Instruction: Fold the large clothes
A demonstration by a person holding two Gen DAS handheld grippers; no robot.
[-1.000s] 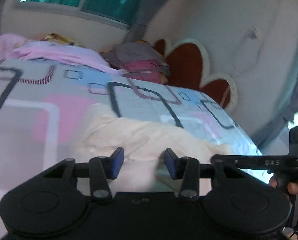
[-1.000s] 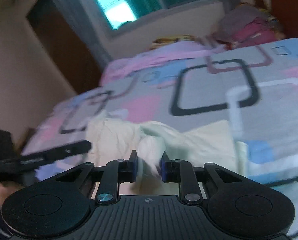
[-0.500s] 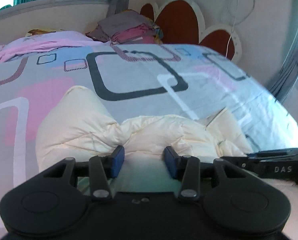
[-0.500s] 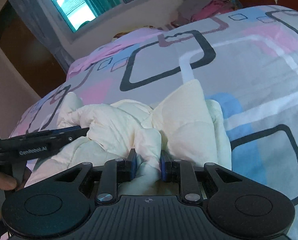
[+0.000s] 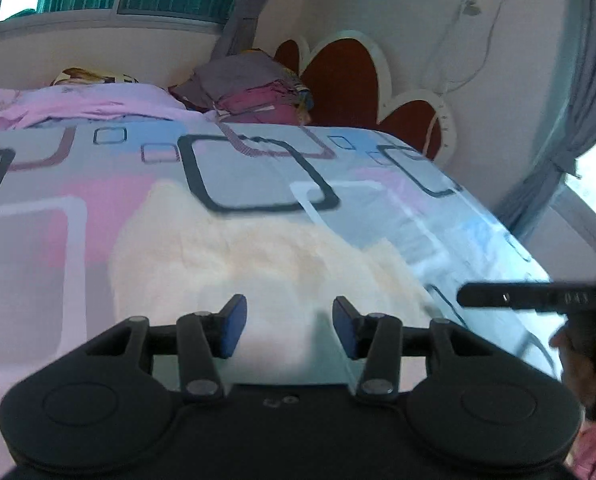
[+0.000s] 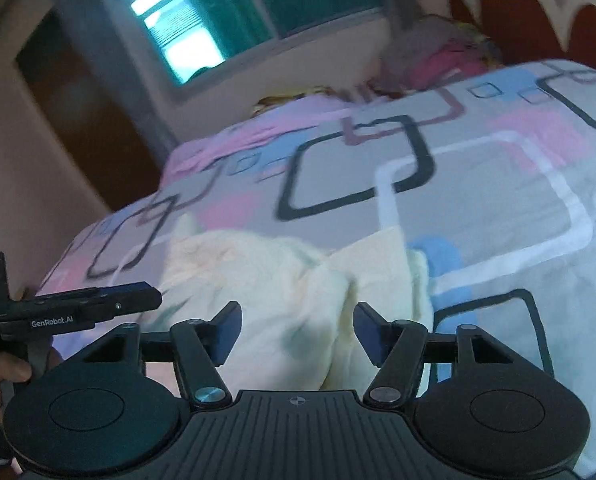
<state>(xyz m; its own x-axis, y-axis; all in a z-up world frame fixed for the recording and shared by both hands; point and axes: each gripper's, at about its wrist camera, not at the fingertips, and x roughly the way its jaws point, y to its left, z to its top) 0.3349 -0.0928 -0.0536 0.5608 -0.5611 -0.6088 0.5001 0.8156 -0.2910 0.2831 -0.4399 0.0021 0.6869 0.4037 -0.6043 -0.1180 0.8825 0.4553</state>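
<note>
Both grippers, left & right, hang released over cream garment on bedspread; best next: regrip edges evenly, w/ layers squared.

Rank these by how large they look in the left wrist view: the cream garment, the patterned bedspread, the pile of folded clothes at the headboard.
1. patterned bedspread
2. cream garment
3. pile of folded clothes

The pile lies farther from the camera than the garment, so its true size may be understated.

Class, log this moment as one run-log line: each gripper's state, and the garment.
left gripper: open | right gripper: open | cream garment: bunched on bed, ungripped
</note>
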